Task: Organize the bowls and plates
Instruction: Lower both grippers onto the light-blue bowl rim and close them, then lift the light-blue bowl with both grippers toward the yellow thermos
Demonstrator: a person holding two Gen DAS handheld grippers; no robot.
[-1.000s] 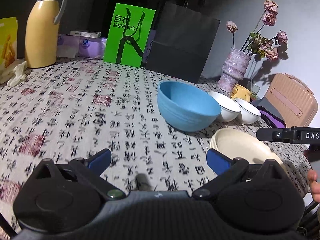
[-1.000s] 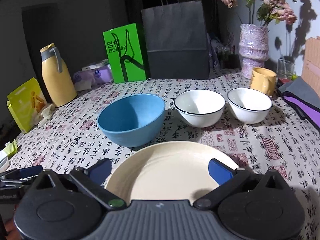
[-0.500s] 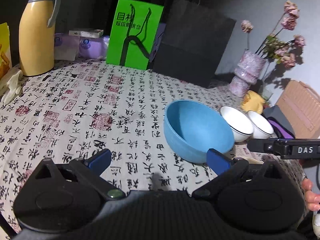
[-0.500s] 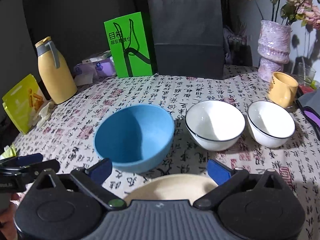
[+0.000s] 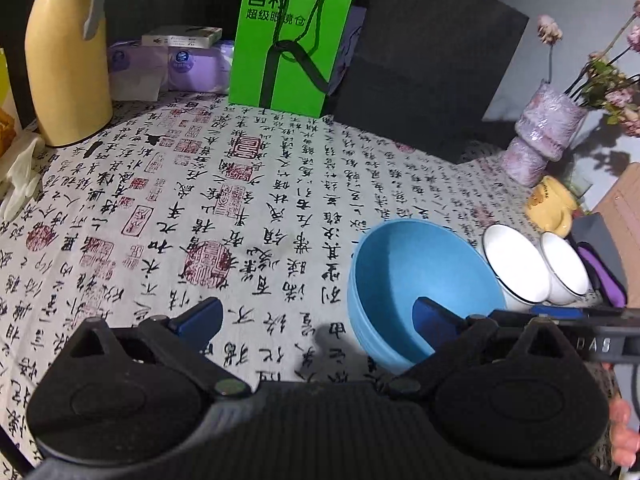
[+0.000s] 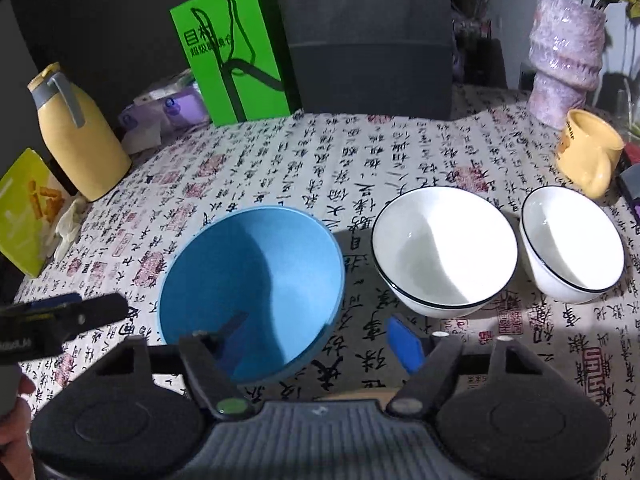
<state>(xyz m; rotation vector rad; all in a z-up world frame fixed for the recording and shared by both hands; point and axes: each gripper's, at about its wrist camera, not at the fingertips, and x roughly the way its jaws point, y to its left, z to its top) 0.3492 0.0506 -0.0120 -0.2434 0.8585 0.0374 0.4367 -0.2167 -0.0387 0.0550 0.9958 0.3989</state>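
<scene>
Blue bowl (image 6: 252, 288) on calligraphy tablecloth (image 5: 240, 200) — right claw (image 6: 316, 340) closing astride rim, left claw (image 5: 316, 316) open.

Left gripper (image 5: 316, 316) is seen with jaws spread wide and nothing held between them — left fingertip over the calligraphy-print tablecloth (image 5: 240, 200), right fingertip overlapping the near rim of the blue bowl (image 5: 420, 276). Two white bowls (image 5: 536, 266) are lined up just beside the blue one, with a yellow mug (image 5: 552, 208) and a purple vase (image 5: 544, 136) further back. A yellow thermos (image 5: 64, 68), green bag (image 5: 292, 36) and black bag (image 5: 428, 60) are set along the far edge — part of the right gripper (image 5: 592, 328) is seen at right.
</scene>
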